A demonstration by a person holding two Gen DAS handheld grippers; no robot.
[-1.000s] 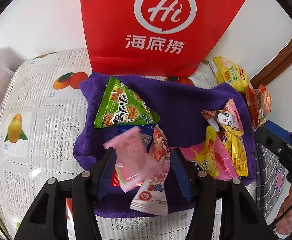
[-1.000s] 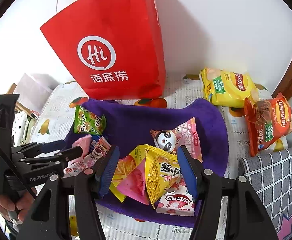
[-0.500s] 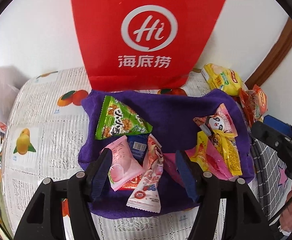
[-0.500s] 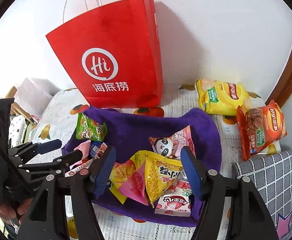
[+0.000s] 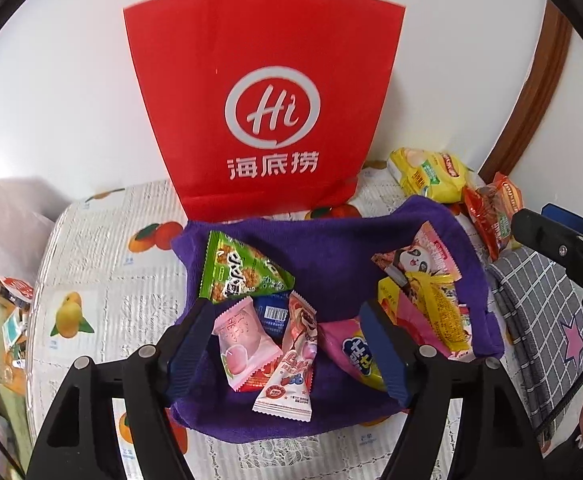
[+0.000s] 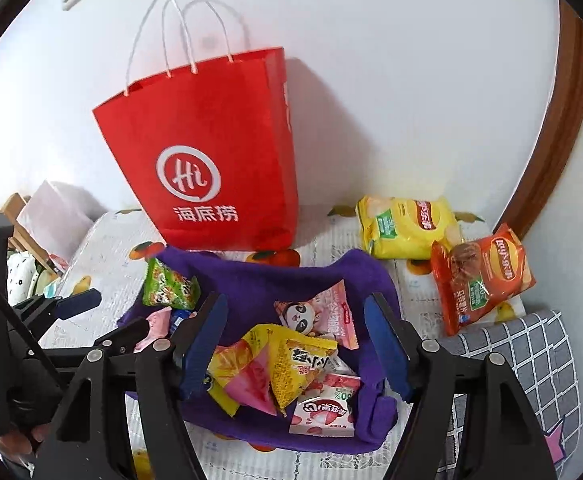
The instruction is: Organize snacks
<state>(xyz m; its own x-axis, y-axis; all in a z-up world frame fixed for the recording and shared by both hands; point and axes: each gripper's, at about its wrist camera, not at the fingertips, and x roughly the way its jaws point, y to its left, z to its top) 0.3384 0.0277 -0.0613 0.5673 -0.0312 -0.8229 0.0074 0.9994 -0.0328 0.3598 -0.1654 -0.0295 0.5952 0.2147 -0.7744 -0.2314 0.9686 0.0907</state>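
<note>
Left wrist view: the left hand-held gripper (image 5: 287, 344) is seen hovering over a purple cloth (image 5: 331, 256) spread on a desk (image 5: 103, 272) covered with a fruit-printed sheet. Its jaws are opening and nothing is pinched between them; a pink peach packet (image 5: 243, 340) and a long pink-and-white packet (image 5: 291, 364) are seen lying on the cloth in the gap between the blue pads, apart from both. A green triangular packet (image 5: 239, 272) is placed just behind them, partly over a small blue packet (image 5: 273, 314). At the cloth's right side a panda packet (image 5: 419, 260) and a yellow packet (image 5: 435, 304) are piled together.

From the right wrist view, the right hand-held gripper (image 6: 295, 348) is held above that right-hand pile, with its jaws opening and no snack gripped. Beneath it a yellow triangular packet (image 6: 299, 364) is seen resting over a pink packet (image 6: 251, 380), with a strawberry box (image 6: 325, 412) in front of them.

A red paper bag (image 6: 211, 160) is stood upright against the wall behind the cloth. To the right of the bag, off the cloth, a yellow chip bag (image 6: 407, 226) and an orange chip bag (image 6: 479, 276) are laid side by side, near a grey checked cushion (image 6: 531, 364).
</note>
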